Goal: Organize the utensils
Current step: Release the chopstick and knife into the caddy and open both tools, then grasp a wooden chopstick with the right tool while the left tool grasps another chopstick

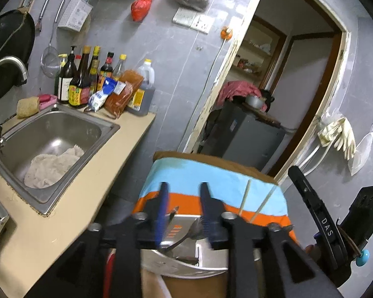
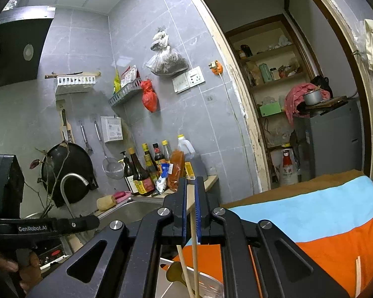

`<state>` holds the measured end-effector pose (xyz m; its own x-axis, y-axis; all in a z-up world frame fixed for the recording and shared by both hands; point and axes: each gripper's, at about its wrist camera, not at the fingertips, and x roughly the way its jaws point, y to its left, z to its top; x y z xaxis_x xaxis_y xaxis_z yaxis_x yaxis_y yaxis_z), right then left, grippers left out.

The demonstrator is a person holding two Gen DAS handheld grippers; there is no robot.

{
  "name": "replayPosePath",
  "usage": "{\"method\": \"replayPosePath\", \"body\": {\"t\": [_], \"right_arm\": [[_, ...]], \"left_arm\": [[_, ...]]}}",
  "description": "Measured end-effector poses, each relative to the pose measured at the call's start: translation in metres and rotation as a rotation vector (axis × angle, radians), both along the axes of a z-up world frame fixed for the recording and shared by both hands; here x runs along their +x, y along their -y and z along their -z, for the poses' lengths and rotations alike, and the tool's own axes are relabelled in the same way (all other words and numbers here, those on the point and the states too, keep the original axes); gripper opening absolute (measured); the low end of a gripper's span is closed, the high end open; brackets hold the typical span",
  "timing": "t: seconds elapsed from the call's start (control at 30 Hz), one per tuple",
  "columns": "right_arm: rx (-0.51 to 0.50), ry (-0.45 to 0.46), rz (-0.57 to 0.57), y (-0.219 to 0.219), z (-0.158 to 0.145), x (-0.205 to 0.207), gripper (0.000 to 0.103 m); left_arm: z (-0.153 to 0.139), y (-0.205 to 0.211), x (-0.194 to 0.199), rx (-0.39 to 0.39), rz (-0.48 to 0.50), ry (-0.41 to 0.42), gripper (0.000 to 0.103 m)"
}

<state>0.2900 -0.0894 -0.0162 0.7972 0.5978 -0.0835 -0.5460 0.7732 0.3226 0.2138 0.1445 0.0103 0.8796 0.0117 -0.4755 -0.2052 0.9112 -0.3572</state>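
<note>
Chopsticks [image 2: 194, 243], 2, pinched in the right hand-held gripper [image 2: 191, 198]; left hand-held gripper [image 1: 184, 198] half open, empty, above a spoon [image 1: 186, 234].

Cloth [image 1: 211, 173] striped light blue and orange, brown at the edge.

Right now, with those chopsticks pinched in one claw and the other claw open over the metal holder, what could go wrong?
The right gripper pinches the chopsticks only near their upper part, so the long free ends could swing or slip out.

The left gripper hangs open above the metal holder where a spoon sticks up; lowering it might knock the spoon.

Two loose chopsticks lie on the striped cloth close by and could roll off.
</note>
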Motion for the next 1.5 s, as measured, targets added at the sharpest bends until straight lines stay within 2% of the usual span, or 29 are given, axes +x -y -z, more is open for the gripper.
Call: {"method": "replayPosePath", "body": {"t": [0.03, 0.13, 0.2, 0.23, 0.27, 0.3, 0.43, 0.47, 0.5, 0.57, 0.6, 0.67, 0.77, 0.93, 1.17, 1.5], "right_arm": [[-0.001, 0.006, 0.005, 0.002, -0.003, -0.002, 0.006], [-0.001, 0.02, 0.02, 0.01, -0.01, -0.007, 0.006], [-0.001, 0.031, 0.037, 0.017, -0.016, -0.012, 0.012], [-0.001, 0.035, 0.047, 0.021, -0.02, -0.014, 0.024], [-0.001, 0.036, 0.055, 0.024, -0.023, -0.015, 0.041], [-0.001, 0.039, 0.07, 0.029, -0.027, -0.018, 0.048], [-0.023, 0.053, 0.131, 0.049, -0.042, -0.029, 0.055], [-0.028, 0.053, 0.142, 0.053, -0.045, -0.03, 0.062], [-0.034, 0.055, 0.162, 0.059, -0.049, -0.033, 0.066], [-0.04, 0.061, 0.196, 0.072, -0.055, -0.038, 0.082], [-0.044, 0.065, 0.217, 0.079, -0.059, -0.042, 0.085], [-0.052, 0.071, 0.252, 0.092, -0.065, -0.046, 0.093], [-0.063, 0.077, 0.297, 0.112, -0.071, -0.055, 0.098], [-0.08, 0.067, 0.361, 0.144, -0.073, -0.067, 0.101], [-0.102, 0.025, 0.431, 0.191, -0.064, -0.075, 0.101], [-0.134, -0.114, 0.532, 0.271, -0.028, -0.069, 0.101]], "left_arm": [[-0.003, 0.001, -0.002, -0.001, -0.001, 0.018, 0.045], [-0.009, 0.004, -0.005, -0.003, 0.006, 0.05, 0.047], [-0.013, 0.008, -0.006, 0.007, 0.011, 0.062, 0.05], [-0.015, 0.011, -0.006, 0.012, 0.012, 0.07, 0.053], [-0.018, 0.013, -0.007, 0.018, 0.015, 0.083, 0.055], [-0.021, 0.017, -0.008, 0.023, 0.017, 0.096, 0.06], [-0.031, 0.031, -0.01, 0.039, 0.034, 0.143, 0.075], [-0.033, 0.034, -0.01, 0.042, 0.036, 0.152, 0.077], [-0.036, 0.04, -0.01, 0.047, 0.039, 0.166, 0.084], [-0.039, 0.049, -0.01, 0.058, 0.034, 0.19, 0.096], [-0.04, 0.055, -0.01, 0.07, 0.029, 0.2, 0.102], [-0.041, 0.065, -0.009, 0.098, 0.021, 0.21, 0.103], [-0.042, 0.085, -0.004, 0.147, 0.034, 0.2, 0.103], [-0.04, 0.123, 0.002, 0.188, 0.104, 0.209, 0.103], [-0.032, 0.176, 0.01, 0.196, 0.216, 0.198, 0.103], [0.001, 0.25, 0.028, 0.189, 0.339, 0.084, 0.103]]}}
